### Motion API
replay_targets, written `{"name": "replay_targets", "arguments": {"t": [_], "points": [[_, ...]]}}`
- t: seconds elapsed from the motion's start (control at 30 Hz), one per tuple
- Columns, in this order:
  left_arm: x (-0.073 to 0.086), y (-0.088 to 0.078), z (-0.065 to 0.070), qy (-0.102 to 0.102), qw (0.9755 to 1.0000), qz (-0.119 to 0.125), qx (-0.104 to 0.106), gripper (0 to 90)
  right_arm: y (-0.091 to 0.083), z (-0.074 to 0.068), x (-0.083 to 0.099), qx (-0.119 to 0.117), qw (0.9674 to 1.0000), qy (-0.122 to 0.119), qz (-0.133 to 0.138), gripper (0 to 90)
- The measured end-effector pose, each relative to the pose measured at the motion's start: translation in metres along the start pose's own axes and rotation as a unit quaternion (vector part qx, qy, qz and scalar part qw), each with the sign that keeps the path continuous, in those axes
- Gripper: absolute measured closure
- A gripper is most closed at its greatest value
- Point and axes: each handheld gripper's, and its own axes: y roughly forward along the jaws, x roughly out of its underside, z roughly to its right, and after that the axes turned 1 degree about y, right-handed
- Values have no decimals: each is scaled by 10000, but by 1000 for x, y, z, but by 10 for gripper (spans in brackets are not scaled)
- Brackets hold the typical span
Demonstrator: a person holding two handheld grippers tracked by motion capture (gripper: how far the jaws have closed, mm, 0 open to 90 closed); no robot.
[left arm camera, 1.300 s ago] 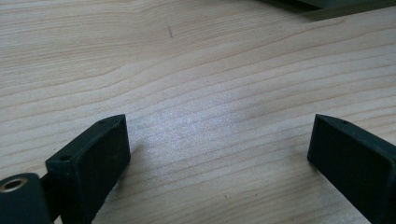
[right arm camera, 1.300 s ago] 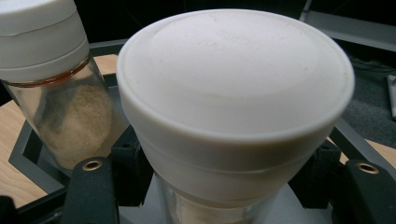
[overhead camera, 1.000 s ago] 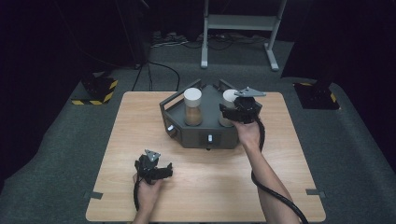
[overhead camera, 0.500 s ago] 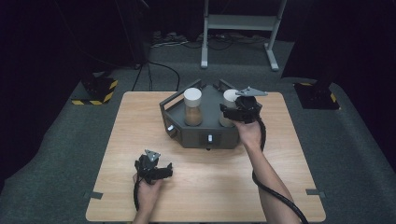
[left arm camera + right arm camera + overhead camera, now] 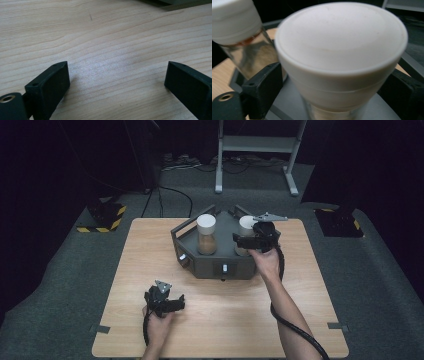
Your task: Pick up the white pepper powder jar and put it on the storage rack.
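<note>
1. Right tool (image 5: 241, 240) is released: its jaws have just been opening, and the white-capped jar (image 5: 246, 226) stands between them with neither pad pressing on it.
2. That jar sits upright straight ahead of the right tool, in the grey stand (image 5: 200, 265). In the right gripper view its cap rises above both jaws, which flank the glass below the cap.
3. A second jar (image 5: 206, 234), also white-capped and holding a brown filling, stands just beyond the first on the far side from the right tool, in the same stand.
4. Left tool (image 5: 172, 304) is released too, its jaws wide apart over bare counter (image 5: 150, 250). It is well apart from the stand and has nothing between its jaws.
5. The step in hand looks like letting go of the jar after seating it in the stand, though it could equally be lining up for a fresh grip.
6. If it is a release, the next move calls for drawing the right tool straight back so neither jaw clips the glass or tips the jar. If it is a grip, the jaws need to close squarely below the cap.
</note>
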Motion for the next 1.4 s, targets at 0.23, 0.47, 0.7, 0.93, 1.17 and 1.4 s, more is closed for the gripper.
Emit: {"name": "replay_targets", "arguments": {"t": [0.23, 0.47, 0.7, 0.93, 1.17, 1.4], "points": [[0, 0, 0, 1, 10000, -2, 0, 62, -4, 0, 0, -58, 10000, -29, 66, 61], [0, 0, 0, -4, 10000, 3, 0, 62, -11, 5, 4, -116, 9999, -76, 95, 58], [0, 0, 0, -1, 10000, 0, 1, 62, -15, 10, 7, -198, 9997, -109, 96, 58], [0, 0, 0, -2, 10000, 1, 0, 62, -20, 14, 11, -232, 9996, -127, 103, 59], [0, 0, 0, 0, 10000, 0, 0, 62, -27, 18, 15, -277, 9995, -110, 113, 65], [0, 0, 0, 0, 10000, 1, -1, 63, -32, 22, 20, -281, 9995, -112, 125, 69]]}}
